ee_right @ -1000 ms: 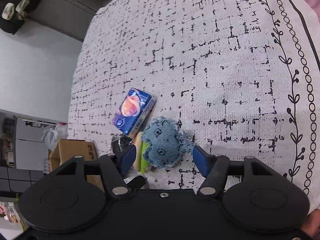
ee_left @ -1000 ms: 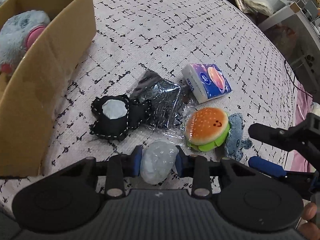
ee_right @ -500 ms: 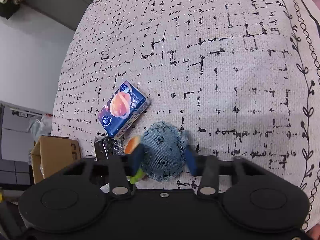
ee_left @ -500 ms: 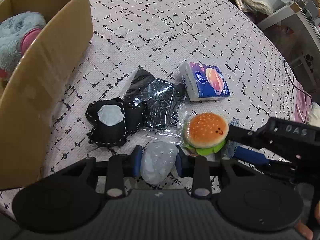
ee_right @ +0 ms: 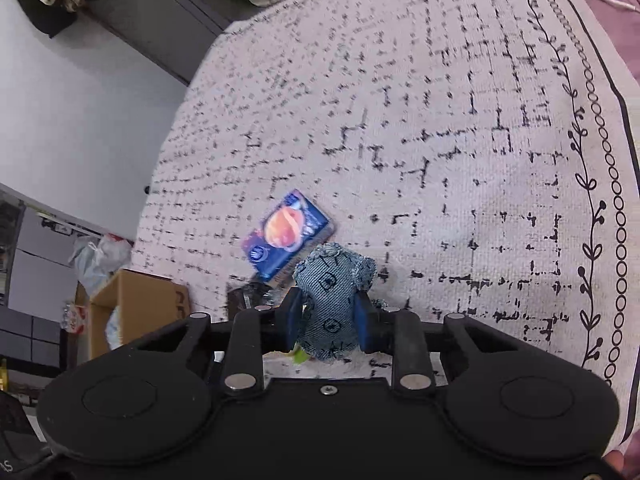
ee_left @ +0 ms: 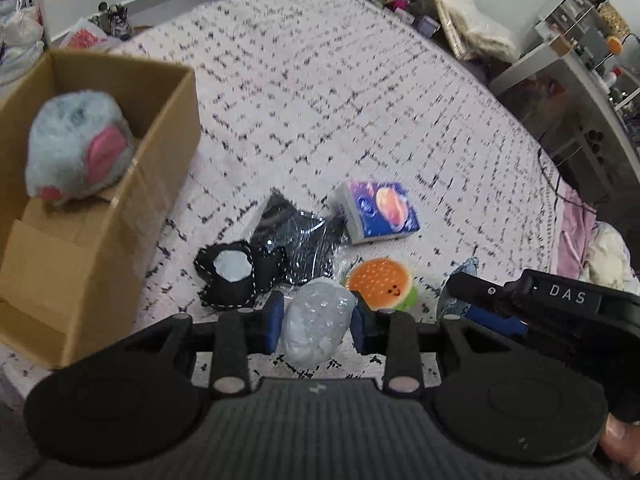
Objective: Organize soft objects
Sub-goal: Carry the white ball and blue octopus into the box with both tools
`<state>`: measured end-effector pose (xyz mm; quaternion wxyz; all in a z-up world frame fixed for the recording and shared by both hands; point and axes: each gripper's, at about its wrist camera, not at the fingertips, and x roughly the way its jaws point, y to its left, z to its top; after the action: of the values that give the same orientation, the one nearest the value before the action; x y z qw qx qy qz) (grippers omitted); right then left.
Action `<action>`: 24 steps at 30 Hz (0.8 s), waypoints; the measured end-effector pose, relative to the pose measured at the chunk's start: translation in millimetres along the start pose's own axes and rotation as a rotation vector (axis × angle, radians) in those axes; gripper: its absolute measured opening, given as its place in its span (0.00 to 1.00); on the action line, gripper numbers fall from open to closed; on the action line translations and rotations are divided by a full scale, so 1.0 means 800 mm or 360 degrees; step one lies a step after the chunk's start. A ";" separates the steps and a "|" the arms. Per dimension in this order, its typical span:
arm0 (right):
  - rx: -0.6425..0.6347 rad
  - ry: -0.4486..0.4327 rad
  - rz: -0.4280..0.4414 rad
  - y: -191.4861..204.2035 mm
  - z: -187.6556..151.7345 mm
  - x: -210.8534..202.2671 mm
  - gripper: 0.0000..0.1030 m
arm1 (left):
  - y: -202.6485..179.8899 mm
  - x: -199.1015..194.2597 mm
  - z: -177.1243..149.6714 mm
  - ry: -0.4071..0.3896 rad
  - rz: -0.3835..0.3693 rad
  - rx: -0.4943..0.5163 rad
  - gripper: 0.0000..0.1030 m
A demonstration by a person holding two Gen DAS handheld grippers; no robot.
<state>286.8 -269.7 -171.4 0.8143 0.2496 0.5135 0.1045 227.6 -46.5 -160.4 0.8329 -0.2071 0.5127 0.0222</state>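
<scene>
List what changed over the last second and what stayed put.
The right tool closed on the denim toy, its jaws closing further, and lifted it. The left tool rose, gripping the white pouch throughout. The burger, tissue pack and box stayed put.

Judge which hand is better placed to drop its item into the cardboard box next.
Left, probably. The left gripper grips the white squishy right beside the cardboard box; the right gripper, closing on the denim toy, sits farther away.
</scene>
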 end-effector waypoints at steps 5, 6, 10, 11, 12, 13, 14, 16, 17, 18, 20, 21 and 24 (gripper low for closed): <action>-0.0110 -0.0120 0.0050 0.018 -0.006 -0.027 0.26 | 0.004 -0.033 0.002 -0.0075 -0.0002 0.0014 0.32; -0.0121 -0.0132 0.0066 0.020 -0.006 -0.030 0.26 | 0.006 -0.040 0.002 -0.0088 -0.0002 0.0006 0.32; -0.0175 -0.0176 0.0137 0.028 -0.011 -0.045 0.26 | 0.012 -0.065 0.005 -0.0151 0.0005 -0.0016 0.32; -0.0185 -0.0183 0.0147 0.030 -0.012 -0.048 0.26 | 0.014 -0.073 0.005 -0.0173 0.0007 -0.0022 0.32; -0.0193 -0.0188 0.0159 0.032 -0.014 -0.050 0.26 | 0.015 -0.080 0.005 -0.0192 0.0010 -0.0027 0.32; -0.0202 -0.0192 0.0175 0.033 -0.015 -0.053 0.26 | 0.017 -0.087 0.005 -0.0210 0.0013 -0.0031 0.32; -0.0210 -0.0198 0.0189 0.036 -0.016 -0.055 0.26 | 0.019 -0.095 0.005 -0.0231 0.0017 -0.0035 0.32; -0.0226 -0.0214 0.0229 0.039 -0.020 -0.061 0.26 | 0.024 -0.108 0.005 -0.0265 0.0025 -0.0044 0.32; -0.0233 -0.0220 0.0247 0.041 -0.021 -0.063 0.26 | 0.026 -0.115 0.004 -0.0281 0.0030 -0.0049 0.32; -0.0240 -0.0224 0.0269 0.044 -0.021 -0.065 0.26 | 0.028 -0.120 0.004 -0.0295 0.0036 -0.0053 0.32; -0.0257 -0.0230 0.0312 0.048 -0.022 -0.068 0.26 | 0.034 -0.132 0.004 -0.0328 0.0050 -0.0065 0.32; -0.0268 -0.0236 0.0329 0.051 -0.023 -0.070 0.26 | 0.037 -0.137 0.004 -0.0344 0.0056 -0.0077 0.32; -0.0302 -0.0249 0.0368 0.059 -0.028 -0.075 0.26 | 0.045 -0.151 0.003 -0.0380 0.0061 -0.0099 0.32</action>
<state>243.9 -248.2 -107.7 0.8543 0.2364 0.4042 0.2257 163.7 8.5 -66.7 0.8806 -0.2188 0.4130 0.0785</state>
